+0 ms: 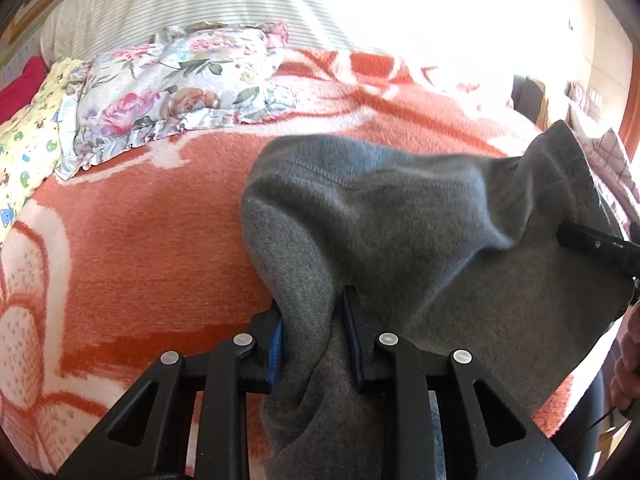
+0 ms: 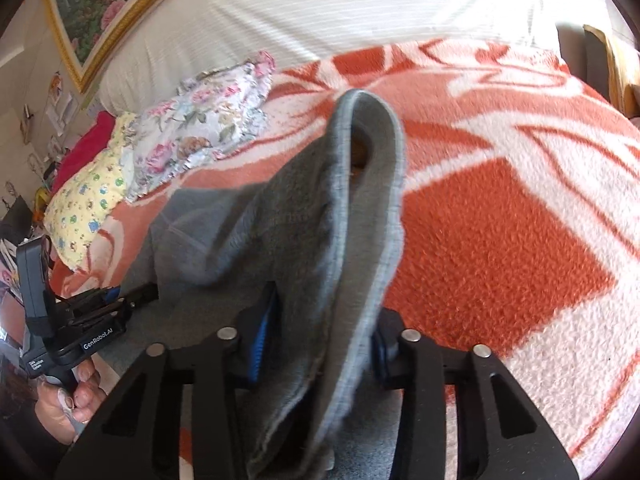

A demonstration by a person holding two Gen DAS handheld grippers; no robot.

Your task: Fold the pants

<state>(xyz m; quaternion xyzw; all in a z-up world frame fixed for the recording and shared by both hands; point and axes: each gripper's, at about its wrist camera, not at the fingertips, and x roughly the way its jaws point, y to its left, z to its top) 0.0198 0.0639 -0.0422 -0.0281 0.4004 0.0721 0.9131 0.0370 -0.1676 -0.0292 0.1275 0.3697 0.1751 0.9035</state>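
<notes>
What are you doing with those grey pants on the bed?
A person is folding the grey pants using two sets of tongs. The left tongs pinch one bunched part of the cloth, and the right tongs pinch another edge. The pants are partly lifted off the orange-and-white blanket.

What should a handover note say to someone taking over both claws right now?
Left claw: shut on a bunch of the grey pants.
Right claw: shut on a hemmed edge of the pants, which stands up in a loop.
The pants are lifted between both claws above the orange-and-white blanket; floral pillow lies beyond.
Done: both grips taken.
Left: carry the held edges over, lay the fold flat, release.
</notes>
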